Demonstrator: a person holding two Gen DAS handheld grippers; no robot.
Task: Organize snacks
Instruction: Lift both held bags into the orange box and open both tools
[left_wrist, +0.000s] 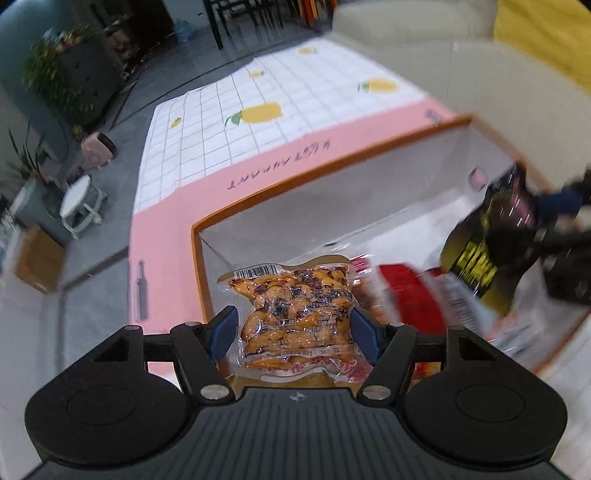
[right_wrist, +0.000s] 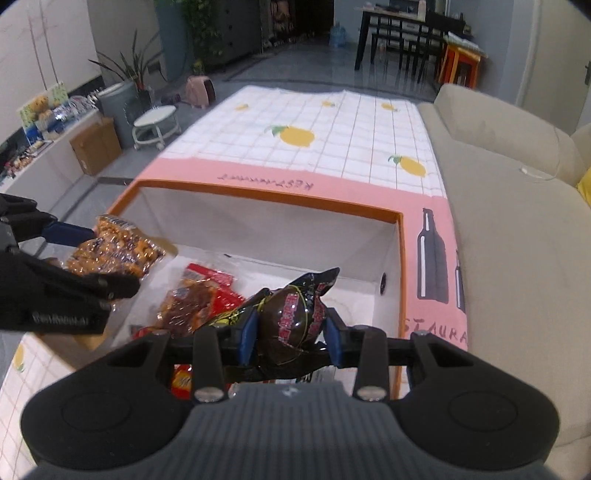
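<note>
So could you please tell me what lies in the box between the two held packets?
In the right wrist view, a brown meat packet on red packets lies in the box, between the peanut packet and the black packet.

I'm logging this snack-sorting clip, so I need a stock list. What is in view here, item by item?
Clear pack of orange-brown snacks: one, held over the box's left end.
Black snack packet: one, pink lettering, held over the box's near edge.
Brown clear packet: one, lying in the box.
Red packets: number unclear, in the box.
Box: one, white inside, orange rim, on the cloth.
Tablecloth: one, pink border, white lemon grid.
Sofa: one, beige, right of the table.
Round stool: one, white, on the floor.
Left gripper: black, blue pads, gripping the clear pack.
Right gripper: same, gripping the black packet.
</note>
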